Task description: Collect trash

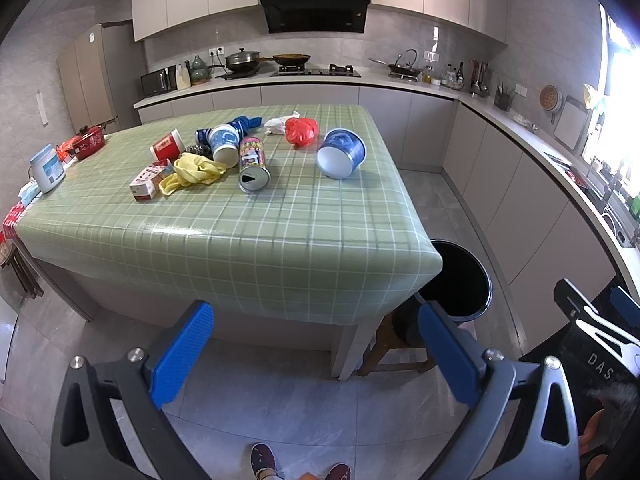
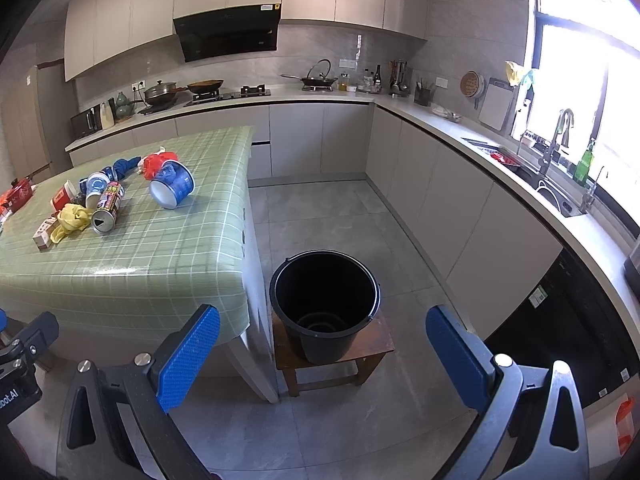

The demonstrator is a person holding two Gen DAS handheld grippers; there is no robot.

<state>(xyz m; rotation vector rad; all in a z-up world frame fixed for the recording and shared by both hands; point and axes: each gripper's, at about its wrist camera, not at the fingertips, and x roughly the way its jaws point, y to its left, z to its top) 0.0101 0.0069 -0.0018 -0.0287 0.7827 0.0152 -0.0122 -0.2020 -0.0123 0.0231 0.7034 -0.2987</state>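
Note:
Trash lies on the green checked table (image 1: 248,236): a blue bowl tub (image 1: 342,152) on its side, a drink can (image 1: 254,165), a red bag (image 1: 302,130), a yellow rag (image 1: 196,172), a small carton (image 1: 148,184), a red cup (image 1: 167,145) and a blue-white cup (image 1: 223,144). The black bucket (image 2: 325,304) stands empty on a low wooden stool (image 2: 376,344) beside the table's corner. My left gripper (image 1: 316,344) is open and empty, well short of the table. My right gripper (image 2: 322,350) is open and empty, in front of the bucket.
A white jar (image 1: 47,168) and a red pot (image 1: 86,142) stand at the table's left edge. Kitchen counters (image 2: 460,128) run along the back and right, with a sink (image 2: 556,196). Grey floor (image 2: 328,220) lies between table and cabinets. The person's feet (image 1: 300,468) are below.

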